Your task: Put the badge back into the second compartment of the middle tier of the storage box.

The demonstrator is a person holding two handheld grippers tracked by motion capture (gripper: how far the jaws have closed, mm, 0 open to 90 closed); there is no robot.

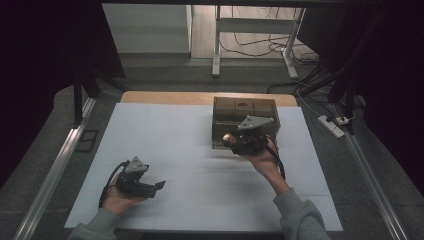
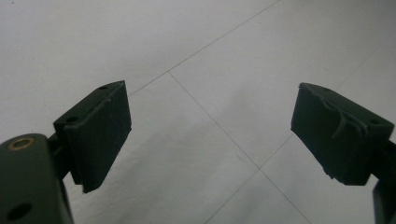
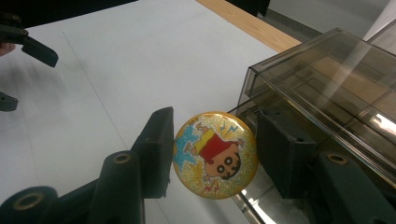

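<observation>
Smoky box (image 3: 327, 88) — beside badge-holding right tool (image 3: 212, 156)

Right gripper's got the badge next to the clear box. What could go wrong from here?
1. The right gripper pinches the round cartoon badge by its thin edges, face toward the camera; it could pivot or slip out.
2. The badge hangs right at the corner of the smoky clear box, so its rim or the far jaw may clip the wall.
3. The left gripper is open over bare table and can't brace the box if it gets nudged.
</observation>
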